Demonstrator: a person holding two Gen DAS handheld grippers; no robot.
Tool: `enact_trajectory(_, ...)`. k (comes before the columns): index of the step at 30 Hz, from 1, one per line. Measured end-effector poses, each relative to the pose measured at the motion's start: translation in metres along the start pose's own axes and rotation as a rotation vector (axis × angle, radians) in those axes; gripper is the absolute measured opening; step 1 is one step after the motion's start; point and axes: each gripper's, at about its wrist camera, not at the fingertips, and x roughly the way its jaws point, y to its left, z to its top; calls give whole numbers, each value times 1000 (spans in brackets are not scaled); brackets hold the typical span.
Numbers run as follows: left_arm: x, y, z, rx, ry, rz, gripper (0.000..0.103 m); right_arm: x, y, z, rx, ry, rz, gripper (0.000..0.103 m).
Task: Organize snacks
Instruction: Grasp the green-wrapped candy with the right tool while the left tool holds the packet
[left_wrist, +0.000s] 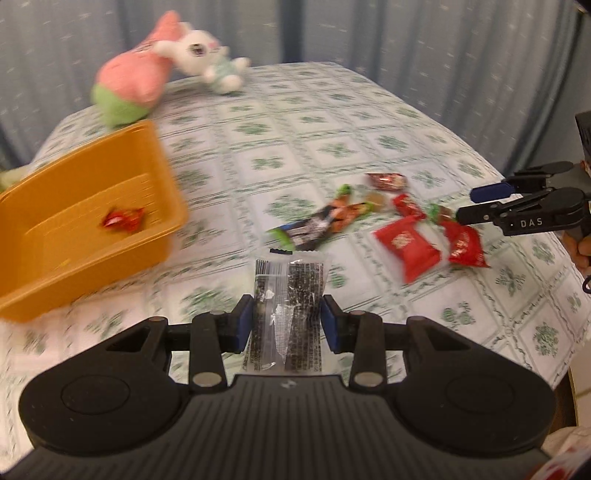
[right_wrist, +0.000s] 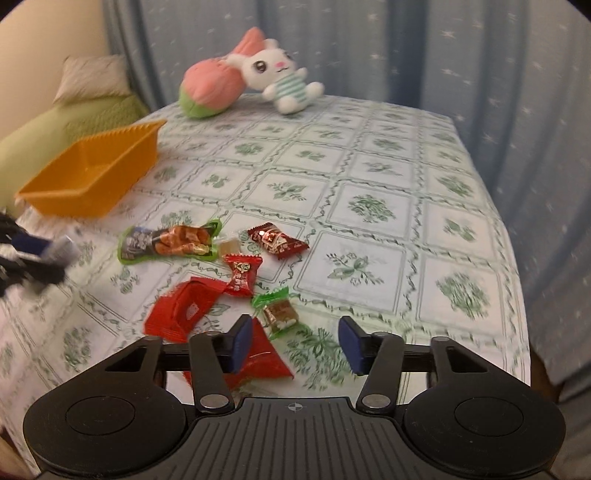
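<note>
My left gripper (left_wrist: 288, 321) is shut on a clear-and-black snack packet (left_wrist: 290, 295), held above the tablecloth right of the orange bin (left_wrist: 48, 266). The bin holds one red candy (left_wrist: 123, 220). My right gripper (right_wrist: 295, 341) is open and empty, low over a green-wrapped candy (right_wrist: 279, 312) and a red packet (right_wrist: 266, 358). It also shows in the left wrist view (left_wrist: 476, 203). Several loose snacks lie together: a green-edged packet (right_wrist: 170, 242), a dark red candy (right_wrist: 277, 240), a small red candy (right_wrist: 242, 275) and a large red packet (right_wrist: 181, 310).
A pink plush (right_wrist: 212, 88) and a white rabbit plush (right_wrist: 280, 79) lie at the table's far edge. The orange bin (right_wrist: 92, 177) stands at the left side. Blue curtains hang behind. A green bed with a pillow (right_wrist: 92, 77) is at the left.
</note>
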Motion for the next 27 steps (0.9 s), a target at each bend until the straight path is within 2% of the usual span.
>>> enact_trajectory(5,-17,17,-12,-71,-7,62,35,18,-2,5,-81,49,25,42)
enact_trajectory(10,-29,26,-22,-116,-5,106,35,28,10,5,-151,68,37,41)
enact_trajectory(16,-39,30,-31,-149,-7,137,35,34,17,7,-167,64,47,35)
enact_trajectory(19,-43,31,-34,-160,-11,147,35,35,19,9,-167,70,62,23)
enact_trajectory(27,-55,35,-37,-178,-30,166,35,30,27,11,-135,76,19,21)
